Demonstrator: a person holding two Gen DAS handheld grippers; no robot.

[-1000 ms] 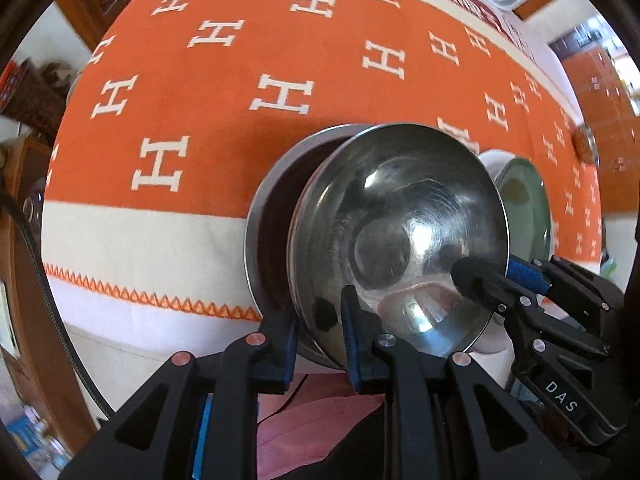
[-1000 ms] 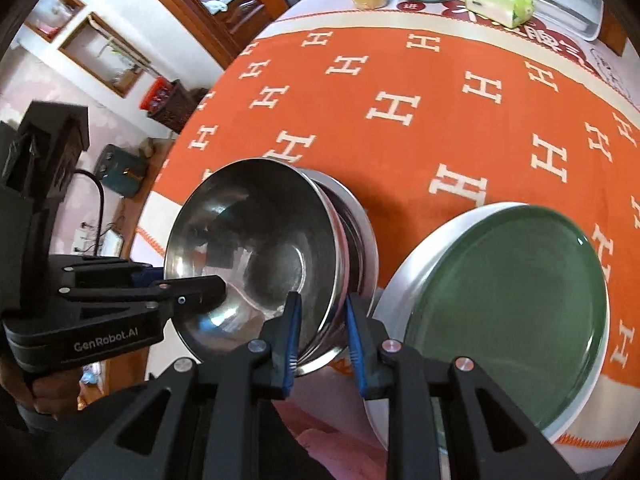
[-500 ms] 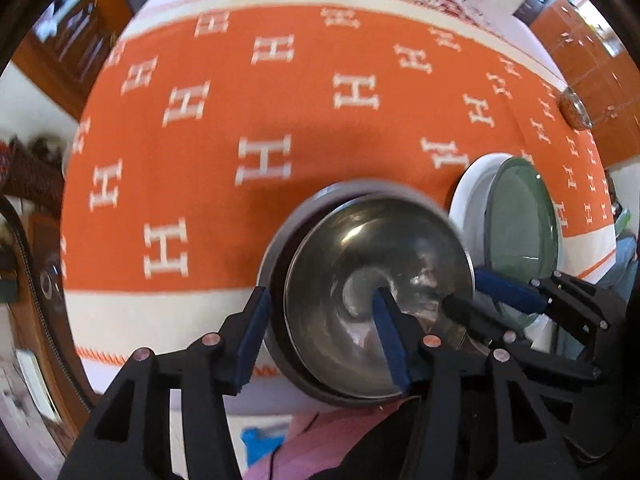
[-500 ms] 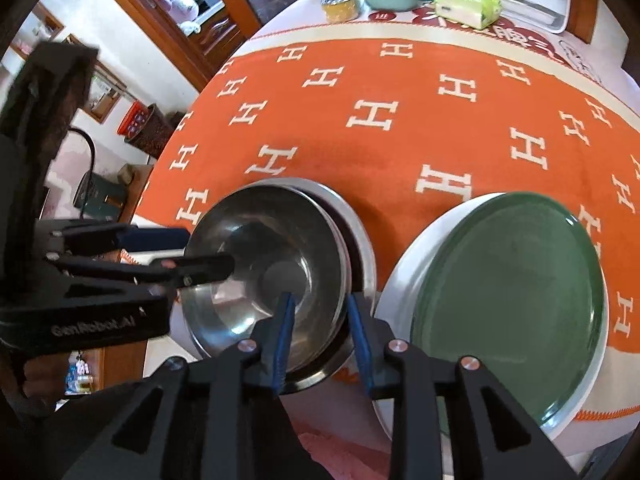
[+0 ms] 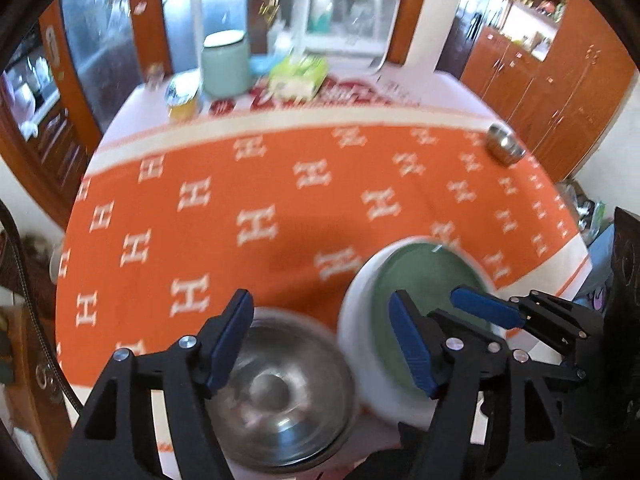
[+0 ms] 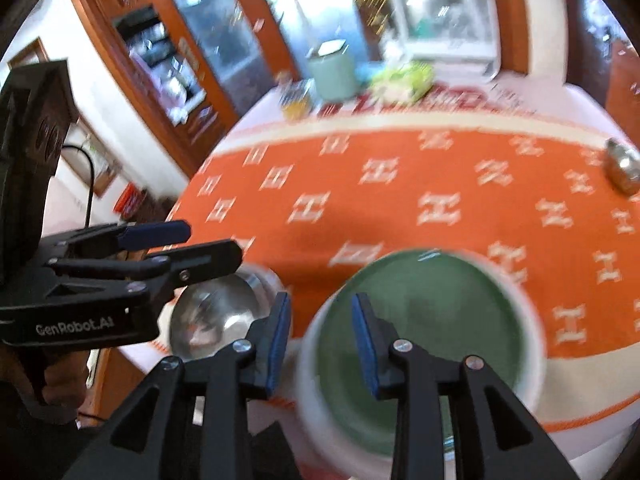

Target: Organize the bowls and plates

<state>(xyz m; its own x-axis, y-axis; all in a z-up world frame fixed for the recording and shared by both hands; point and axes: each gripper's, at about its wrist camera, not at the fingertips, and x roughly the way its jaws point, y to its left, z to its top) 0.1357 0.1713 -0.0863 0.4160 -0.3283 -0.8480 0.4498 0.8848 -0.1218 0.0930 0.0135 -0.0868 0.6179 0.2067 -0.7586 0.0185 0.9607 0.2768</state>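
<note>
Two sets of fingers stand spread with nothing between them: our left gripper [image 5: 322, 336] hangs above the steel bowl [image 5: 276, 396], and our right gripper [image 6: 320, 336] hangs over the near rim of the green plate [image 6: 424, 344], touching neither. The bowl sits at the near edge of the counter [image 5: 280, 200], seemingly nested in a second steel bowl, though blur keeps us from being sure. The green plate lies just beside it to the right, on a white plate [image 5: 356, 360].

We judge the bowl stacking done and both grippers free for the next piece. One small steel bowl [image 5: 502, 146] stands alone, well apart at the far right edge; fetching it likely calls for a long reach with the right gripper and a grip on its rim.

The counter wears an orange cloth patterned with white H's. At its far end we see a pale green canister [image 5: 224, 66], a yellow jar [image 5: 182, 100], a green packet [image 5: 298, 74] and a clear plastic box [image 5: 344, 24]. Wooden cabinets [image 5: 540, 80] line the room.
</note>
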